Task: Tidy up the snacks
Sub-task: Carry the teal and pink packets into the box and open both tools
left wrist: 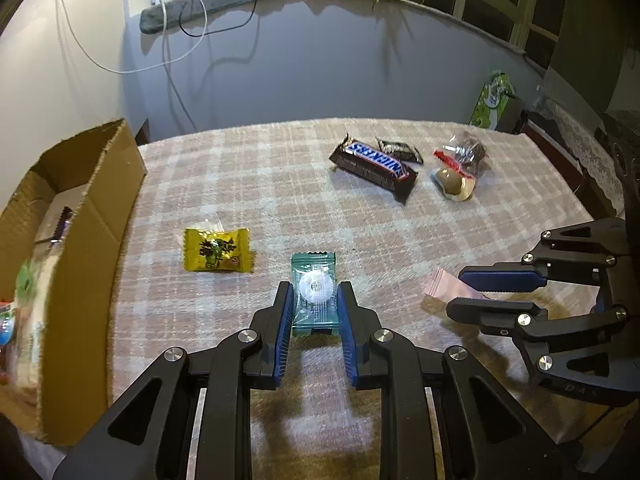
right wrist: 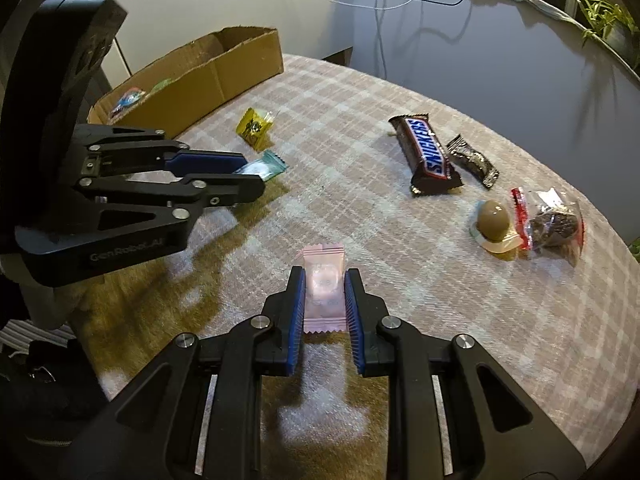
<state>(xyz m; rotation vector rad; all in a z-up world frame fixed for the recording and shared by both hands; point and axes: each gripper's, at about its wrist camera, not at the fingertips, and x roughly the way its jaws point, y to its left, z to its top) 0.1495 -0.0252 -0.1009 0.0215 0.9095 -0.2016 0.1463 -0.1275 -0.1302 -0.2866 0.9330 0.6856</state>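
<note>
Your left gripper (left wrist: pixel 313 302) is clenched on the green candy packet (left wrist: pixel 313 280): both blue pads press against its sides, and the packet lies on the checked tablecloth (left wrist: pixel 280 168) between the fingers. Your right gripper (right wrist: pixel 324 300) is clenched in the same way on the pink candy packet (right wrist: pixel 323 280), which also lies flat on the cloth, with its serrated ends showing before and behind the pads. The two grippers are near each other at the front edge of the table, the left one beside the right, each pointing down toward the cloth. Just beside the green packet, on the side of the box, you see the yellow candy packet (left wrist: pixel 218 254) lying alone. The cardboard box (left wrist: pixel 96 216) stands at the left edge of the table and already has some wrapped snacks inside. Farther away on the cloth is a group of other snacks: the Snickers bar (left wrist: pixel 374 166), touching a small black packet (left wrist: pixel 400 150), and near them a brown egg-shaped sweet (left wrist: pixel 450 182) next to a clear bag with dark pieces (left wrist: pixel 470 152). A green carton (left wrist: pixel 492 100) stands past the far edge of the table.
</note>
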